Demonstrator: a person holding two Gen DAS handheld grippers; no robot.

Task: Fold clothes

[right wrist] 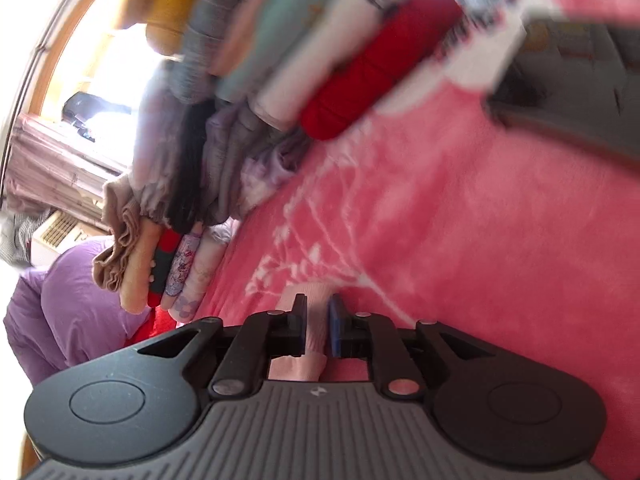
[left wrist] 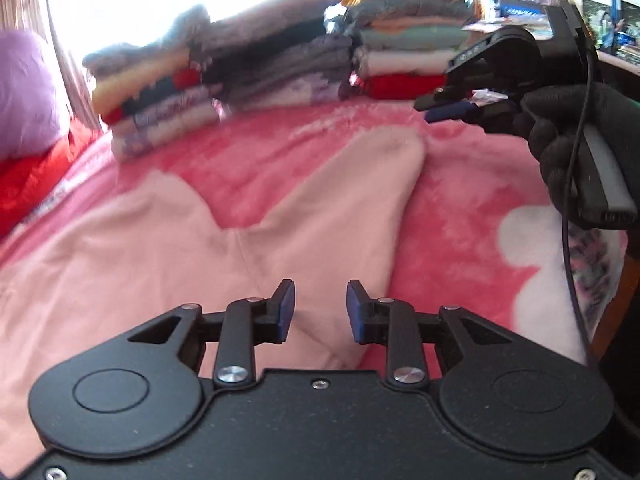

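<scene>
Item: pale pink garment [left wrist: 192,248], spread on the bed's pink blanket [left wrist: 460,216]. Soft, light, limp; I judge hems and corners best. My right tongs [right wrist: 316,326] pinch its ribbed edge; left tongs [left wrist: 320,310] hover part-open, empty.

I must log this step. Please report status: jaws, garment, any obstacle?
Left gripper open above the pink garment. Right gripper shut on its edge. Folded piles behind, not in the way.

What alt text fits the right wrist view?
The right gripper is pinching a fold of pale pink garment over a pink patterned blanket. Stacks of folded clothes run along the blanket's far side, with a purple cushion at lower left.
</scene>
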